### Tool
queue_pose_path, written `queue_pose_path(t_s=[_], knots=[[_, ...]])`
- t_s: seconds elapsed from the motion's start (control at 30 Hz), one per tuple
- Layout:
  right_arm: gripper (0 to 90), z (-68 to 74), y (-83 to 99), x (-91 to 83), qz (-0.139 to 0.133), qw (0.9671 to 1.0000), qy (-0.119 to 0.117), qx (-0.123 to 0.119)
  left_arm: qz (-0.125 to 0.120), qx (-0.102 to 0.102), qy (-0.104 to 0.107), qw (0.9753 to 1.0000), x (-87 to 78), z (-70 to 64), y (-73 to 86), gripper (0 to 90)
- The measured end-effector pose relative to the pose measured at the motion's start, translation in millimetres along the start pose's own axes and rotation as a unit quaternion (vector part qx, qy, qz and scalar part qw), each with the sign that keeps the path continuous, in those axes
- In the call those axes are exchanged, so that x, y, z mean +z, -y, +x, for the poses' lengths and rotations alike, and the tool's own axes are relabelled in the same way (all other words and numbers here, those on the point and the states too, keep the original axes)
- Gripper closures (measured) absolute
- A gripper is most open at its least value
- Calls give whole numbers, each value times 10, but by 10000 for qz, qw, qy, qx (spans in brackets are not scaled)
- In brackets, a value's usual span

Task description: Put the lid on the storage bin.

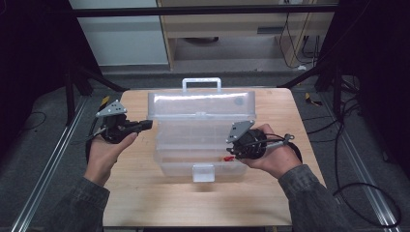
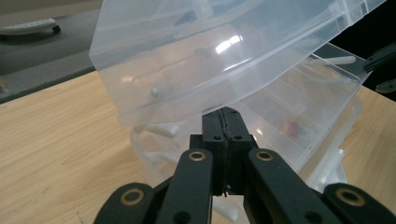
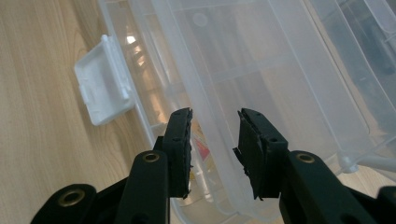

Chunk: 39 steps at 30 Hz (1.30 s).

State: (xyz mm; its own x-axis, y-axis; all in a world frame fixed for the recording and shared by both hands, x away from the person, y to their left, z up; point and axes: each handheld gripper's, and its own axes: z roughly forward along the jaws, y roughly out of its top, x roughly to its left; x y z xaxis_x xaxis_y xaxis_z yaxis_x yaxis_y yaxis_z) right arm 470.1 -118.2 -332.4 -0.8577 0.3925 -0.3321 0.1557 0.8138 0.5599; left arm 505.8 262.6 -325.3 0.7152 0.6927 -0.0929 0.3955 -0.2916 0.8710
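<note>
Your left gripper [image 2: 226,116]: jaws pressed together beside the clear box [image 1: 200,130]'s raised lid [image 1: 201,104] | your right gripper [image 3: 215,123]: jaws apart over its open tray [image 3: 243,70]

A light wooden counter [image 1: 145,193] stands over grey floor. A clear plastic box [image 1: 193,162], lid raised, sits at its centre.

A clear, colourless plastic compartment box [image 1: 203,130] with a white front latch [image 1: 203,172] is seen on the pale wood-grain bench [image 1: 145,193]. A small red piece [image 1: 227,158] is seen inside. Both tongs [image 2: 226,122] [image 3: 215,123] are coloured black, with brass-toned rivets.
</note>
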Motion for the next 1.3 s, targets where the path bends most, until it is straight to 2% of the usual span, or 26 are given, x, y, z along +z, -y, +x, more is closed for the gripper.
queue_pose_path(t_s=[0.4,0.47,0.53,0.83,1.3], knots=[[591,35,62,-81,-48,9998,107,167,63,12,84,9999,14,-50,124,897],[595,47,67,-101,-61,9997,127,196,41,57,98,9999,24,-52,137,897],[618,65,85,-137,-99,9996,136,213,78,5,105,9999,18,-64,161,897],[678,85,190,-239,-129,9990,239,341,124,11,144,9998,26,-85,220,897],[714,65,389,-356,-191,9972,413,589,121,71,185,9997,48,-116,300,897]])
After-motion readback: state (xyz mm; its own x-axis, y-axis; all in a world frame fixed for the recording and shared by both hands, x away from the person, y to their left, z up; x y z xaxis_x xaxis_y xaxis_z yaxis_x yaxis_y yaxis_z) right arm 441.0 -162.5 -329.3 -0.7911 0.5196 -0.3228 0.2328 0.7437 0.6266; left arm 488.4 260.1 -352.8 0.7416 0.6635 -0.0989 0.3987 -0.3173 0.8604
